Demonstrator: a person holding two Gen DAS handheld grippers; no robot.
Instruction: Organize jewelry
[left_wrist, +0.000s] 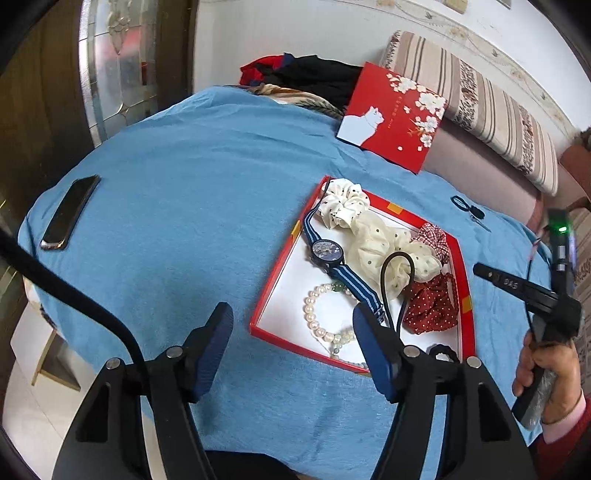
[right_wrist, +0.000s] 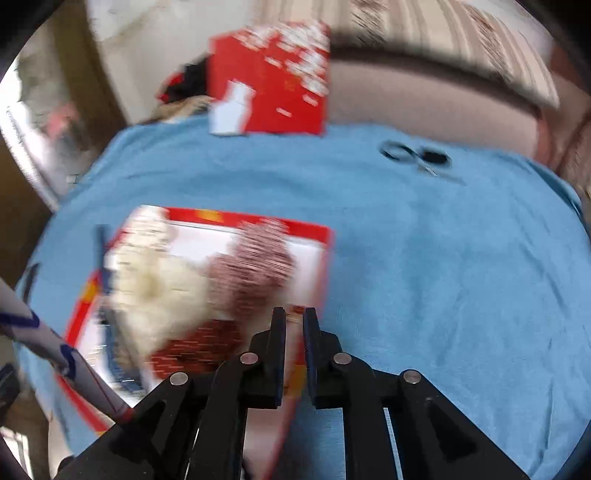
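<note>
A red box (left_wrist: 273, 338) with a white floor lies on the blue cloth. It holds a blue striped watch (left_wrist: 327, 253), a pearl bracelet (left_wrist: 314, 314), a black hair tie (left_wrist: 397, 280) and several scrunchies: white dotted (left_wrist: 343, 203), cream (left_wrist: 388, 251), checked (left_wrist: 434, 236) and dark red (left_wrist: 432, 306). My left gripper (left_wrist: 293, 321) stands open over the box's near left corner with nothing between its fingers. My right gripper (right_wrist: 293, 317) is shut and empty above the box's (right_wrist: 251, 218) near right edge. A hand holds the right gripper (left_wrist: 480, 268) right of the box.
The red lid with a white cat (left_wrist: 393, 114) leans at the back, blurred in the right wrist view (right_wrist: 269, 77). Small black scissors (left_wrist: 469, 210) (right_wrist: 417, 155) lie at the far right. A phone (left_wrist: 70, 212) rests at the left. A striped cushion (left_wrist: 480, 107) lies behind.
</note>
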